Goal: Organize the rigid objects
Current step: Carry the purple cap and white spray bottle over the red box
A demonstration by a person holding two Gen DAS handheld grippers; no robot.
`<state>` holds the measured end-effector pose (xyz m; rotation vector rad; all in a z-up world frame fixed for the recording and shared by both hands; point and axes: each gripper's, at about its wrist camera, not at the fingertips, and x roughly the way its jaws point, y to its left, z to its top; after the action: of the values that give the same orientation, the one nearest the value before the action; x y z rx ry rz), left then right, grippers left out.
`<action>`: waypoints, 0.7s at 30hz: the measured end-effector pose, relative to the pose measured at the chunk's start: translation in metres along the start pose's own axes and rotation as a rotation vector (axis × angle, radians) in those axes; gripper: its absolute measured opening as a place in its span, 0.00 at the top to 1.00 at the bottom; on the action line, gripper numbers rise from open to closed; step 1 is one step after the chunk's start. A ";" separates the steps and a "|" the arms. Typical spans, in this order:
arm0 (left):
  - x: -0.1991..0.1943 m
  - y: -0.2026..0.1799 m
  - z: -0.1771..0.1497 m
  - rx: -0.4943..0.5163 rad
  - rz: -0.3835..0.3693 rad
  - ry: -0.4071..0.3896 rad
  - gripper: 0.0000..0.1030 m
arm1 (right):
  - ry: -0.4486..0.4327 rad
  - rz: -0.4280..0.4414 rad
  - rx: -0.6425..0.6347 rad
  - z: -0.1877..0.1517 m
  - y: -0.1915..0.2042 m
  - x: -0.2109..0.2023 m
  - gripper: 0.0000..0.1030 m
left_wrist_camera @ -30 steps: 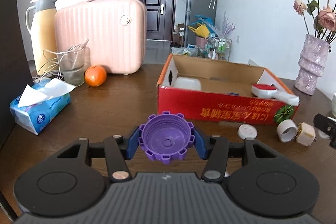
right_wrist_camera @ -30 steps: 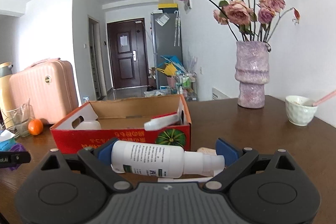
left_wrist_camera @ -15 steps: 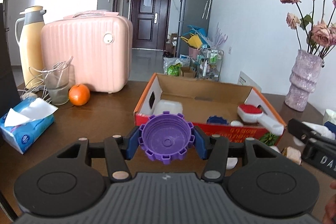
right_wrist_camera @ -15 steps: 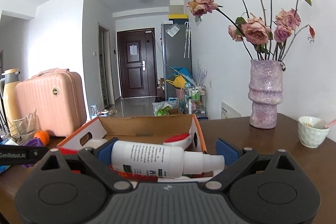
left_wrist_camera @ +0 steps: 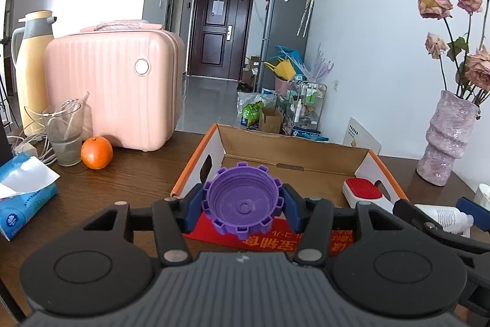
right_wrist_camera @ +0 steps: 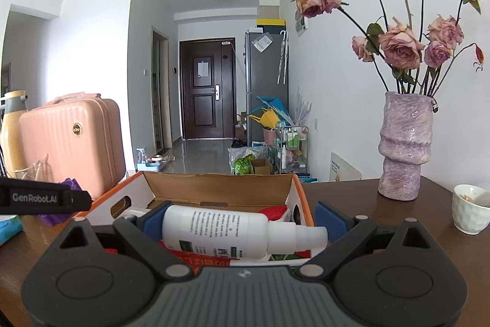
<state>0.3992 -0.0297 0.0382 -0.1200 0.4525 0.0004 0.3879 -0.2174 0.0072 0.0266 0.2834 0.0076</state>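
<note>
Left wrist view: we carry the purple cap [left_wrist_camera: 242, 201], clamped in our left gripper [left_wrist_camera: 242, 206], and the white bottle [right_wrist_camera: 232, 230], clamped in our right gripper [right_wrist_camera: 242, 227], fully over the cardboard box [left_wrist_camera: 294, 149] rim before releasing.

Purple toothed cap [left_wrist_camera: 242, 199], white spray bottle [right_wrist_camera: 232, 230], red-and-orange cardboard box [left_wrist_camera: 309, 161], pink ribbed suitcase [left_wrist_camera: 113, 88], mottled lilac vase [right_wrist_camera: 404, 146].

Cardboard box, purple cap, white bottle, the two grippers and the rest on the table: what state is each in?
Left gripper: shut on ridged purple plastic cap.
Right gripper: shut on white plastic spray bottle, lying sideways.
Red cardboard box: open-topped, holds a red-and-white brush.
Clear glass cup: upright.
Blue tissue pack: opened, tissue sticking out.
Purple ceramic vase: upright, holding dried roses.
</note>
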 end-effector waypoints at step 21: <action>0.054 -0.009 0.019 -0.005 0.019 0.008 0.48 | 0.034 -0.002 -0.023 0.018 0.003 0.057 0.06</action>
<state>0.4566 -0.0381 0.0324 -0.1209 0.4614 0.0196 0.4477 -0.2141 0.0082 0.0035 0.3176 0.0098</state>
